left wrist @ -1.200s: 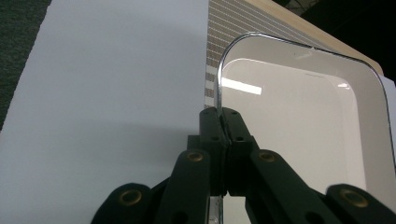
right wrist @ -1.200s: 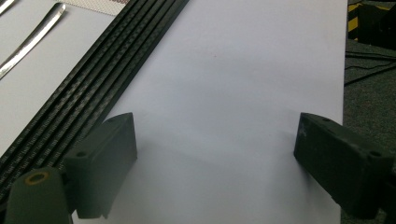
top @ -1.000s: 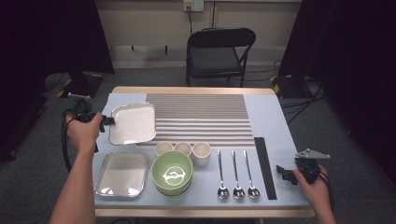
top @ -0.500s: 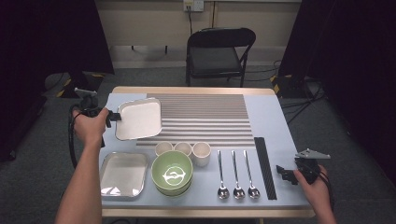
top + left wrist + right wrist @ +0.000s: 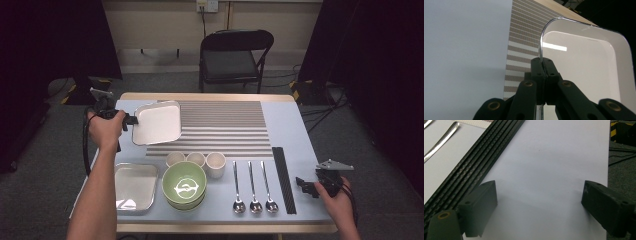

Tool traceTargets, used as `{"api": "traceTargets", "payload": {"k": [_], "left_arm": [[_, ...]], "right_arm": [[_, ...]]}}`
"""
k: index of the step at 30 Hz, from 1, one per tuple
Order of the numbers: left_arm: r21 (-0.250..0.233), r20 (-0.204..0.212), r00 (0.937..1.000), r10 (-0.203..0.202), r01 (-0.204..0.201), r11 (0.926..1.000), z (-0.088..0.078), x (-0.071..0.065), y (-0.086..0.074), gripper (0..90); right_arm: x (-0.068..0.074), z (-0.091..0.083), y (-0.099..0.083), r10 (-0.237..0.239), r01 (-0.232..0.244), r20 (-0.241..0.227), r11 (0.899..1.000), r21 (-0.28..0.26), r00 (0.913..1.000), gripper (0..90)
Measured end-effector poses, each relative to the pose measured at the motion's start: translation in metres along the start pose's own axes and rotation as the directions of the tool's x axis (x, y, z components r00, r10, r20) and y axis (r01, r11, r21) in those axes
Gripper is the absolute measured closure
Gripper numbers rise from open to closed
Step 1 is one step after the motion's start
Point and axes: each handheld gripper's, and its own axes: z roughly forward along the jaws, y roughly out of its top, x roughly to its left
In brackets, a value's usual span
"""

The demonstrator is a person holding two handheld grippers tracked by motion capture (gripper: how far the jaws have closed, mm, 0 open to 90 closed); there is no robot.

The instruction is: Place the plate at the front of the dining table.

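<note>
My left gripper is shut on the left rim of a square white plate, held tilted above the left end of the striped mat. In the left gripper view the jaws pinch the plate's shiny rim at the gripper, with the plate's white inside to the right. My right gripper rests at the table's near right corner. Its jaws stand wide apart in the right gripper view, with bare table between them.
A second square plate lies at the near left, beside stacked green bowls. Three small cups stand behind them. Three spoons and black chopsticks lie at the right. A folding chair stands beyond the table.
My left hand has carried the plate away from me and to the right, further over the striped mat. My right hand has stayed still.
</note>
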Motion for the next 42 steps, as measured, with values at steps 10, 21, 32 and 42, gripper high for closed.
{"api": "traceTargets", "payload": {"k": [10, 21, 32, 42], "left_arm": [[0.006, 0.01, 0.9999, 0.004, -0.004, 1.0, 0.01, -0.011, 0.004, 89.2], [0.016, 0.018, 0.9998, 0.006, -0.007, 0.9999, 0.019, -0.021, 0.008, 89.2], [0.032, 0.017, 0.9997, 0.017, -0.018, 0.9993, 0.03, -0.029, 0.01, 89.2], [0.033, 0.022, 0.9998, -0.001, 0.0, 0.9994, 0.04, -0.032, 0.011, 89.2]], "right_arm": [[0.0, 0.0, 0.0, 0.0, 0.0, 0.0, 1.0, 0.0, 1.0, 11.9], [0.0, 0.0, 0.0, 0.001, -0.001, -0.001, 1.0, 0.0, 1.0, 11.9], [0.0, 0.0, 0.0, 0.0, 0.0, 0.0, 1.0, -0.001, 1.0, 11.9], [0.0, 0.0, 0.0, 0.001, -0.001, -0.001, 1.0, -0.001, 1.0, 11.9]]}}
